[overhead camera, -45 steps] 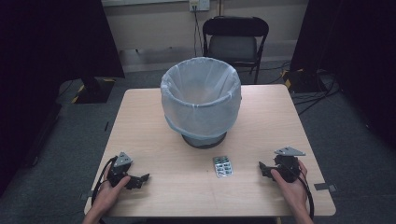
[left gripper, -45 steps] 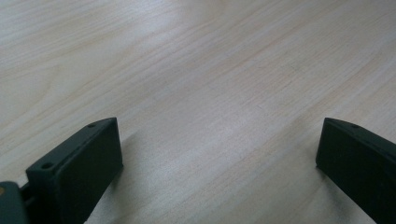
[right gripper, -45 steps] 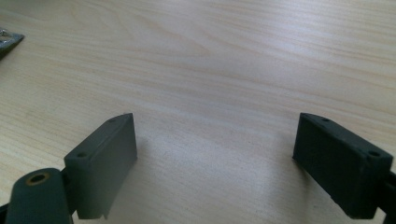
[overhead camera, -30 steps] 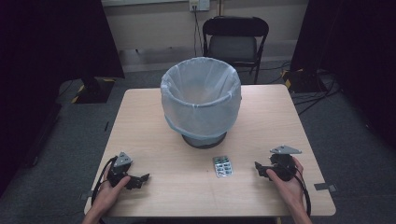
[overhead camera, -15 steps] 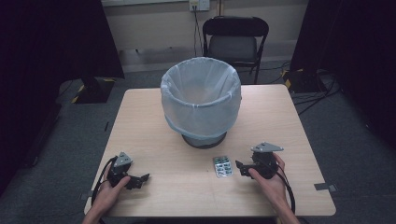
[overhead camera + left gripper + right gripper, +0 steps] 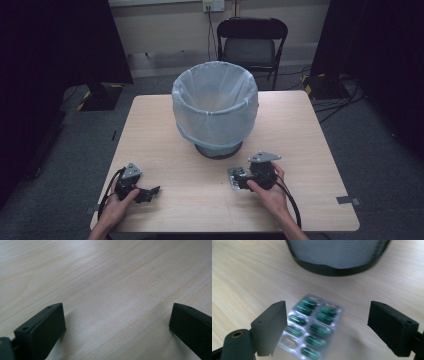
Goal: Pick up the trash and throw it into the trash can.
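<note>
The pill pack (image 6: pixel 312 325) lies flat on the bench (image 6: pixel 310 150), its long axis toward 1 o'clock, between the released right claw (image 6: pixel 325 327), at 6 o'clock of the bin (image 6: pixel 215 107); the left claw (image 6: pixel 150 192), also released, sits well apart.

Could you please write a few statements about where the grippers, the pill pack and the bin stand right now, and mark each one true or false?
1. The right gripper is open, its fingers on either side of the silver blister pack of green capsules. True.
2. The blister pack lies inside the black mesh bin lined with a white bag. False: it lies on the light wooden table, in front of the bin.
3. The left gripper is shut on a capsule. False: it is open over bare wood.
4. A black folding chair stands behind the table. True.
</note>
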Tool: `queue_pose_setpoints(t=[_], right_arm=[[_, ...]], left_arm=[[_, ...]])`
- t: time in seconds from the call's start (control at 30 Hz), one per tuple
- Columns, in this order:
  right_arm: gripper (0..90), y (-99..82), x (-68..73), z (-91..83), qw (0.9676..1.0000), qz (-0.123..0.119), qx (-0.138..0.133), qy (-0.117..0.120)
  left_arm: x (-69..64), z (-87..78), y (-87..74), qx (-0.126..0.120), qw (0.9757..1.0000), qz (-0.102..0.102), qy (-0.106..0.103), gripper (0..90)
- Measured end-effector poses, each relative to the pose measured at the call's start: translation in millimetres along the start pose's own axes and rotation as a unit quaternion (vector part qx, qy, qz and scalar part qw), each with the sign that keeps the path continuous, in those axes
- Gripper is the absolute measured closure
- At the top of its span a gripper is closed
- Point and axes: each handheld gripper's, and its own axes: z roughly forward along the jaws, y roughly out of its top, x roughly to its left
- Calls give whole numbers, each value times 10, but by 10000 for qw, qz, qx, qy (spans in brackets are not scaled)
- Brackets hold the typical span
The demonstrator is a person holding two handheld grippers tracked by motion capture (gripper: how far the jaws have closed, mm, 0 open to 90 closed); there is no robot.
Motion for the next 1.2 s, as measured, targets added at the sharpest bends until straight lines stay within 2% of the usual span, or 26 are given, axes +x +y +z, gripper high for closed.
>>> queue_pose_setpoints(t=[0.17,0.4,0.47,0.5,0.57,0.7,0.77,1.0,1.2], right_arm=[[164,-25,94,149,10000,-43,89,4],[152,-100,130,251,9997,-84,210,-75],[150,-114,156,283,9995,-156,254,-105],[152,-108,199,295,9987,-298,328,-251],[153,-108,211,299,9985,-329,336,-288],[217,-118,200,287,9987,-281,276,-337],[304,-133,162,259,9988,-246,183,-382],[336,-130,130,254,9991,-277,153,-289],[336,-104,79,251,9997,-160,177,-51]], left_arm=[[2,-4,-1,14,10000,25,4,1],[2,-4,-1,15,10000,27,5,1],[2,-4,-1,14,10000,26,4,1],[2,-4,-1,14,10000,26,4,1],[2,-4,-1,15,10000,25,4,1],[2,-4,-1,16,10000,26,5,1],[2,-4,-1,14,10000,26,5,1],[2,-4,-1,13,10000,25,5,1],[2,-4,-1,15,10000,27,4,1]])
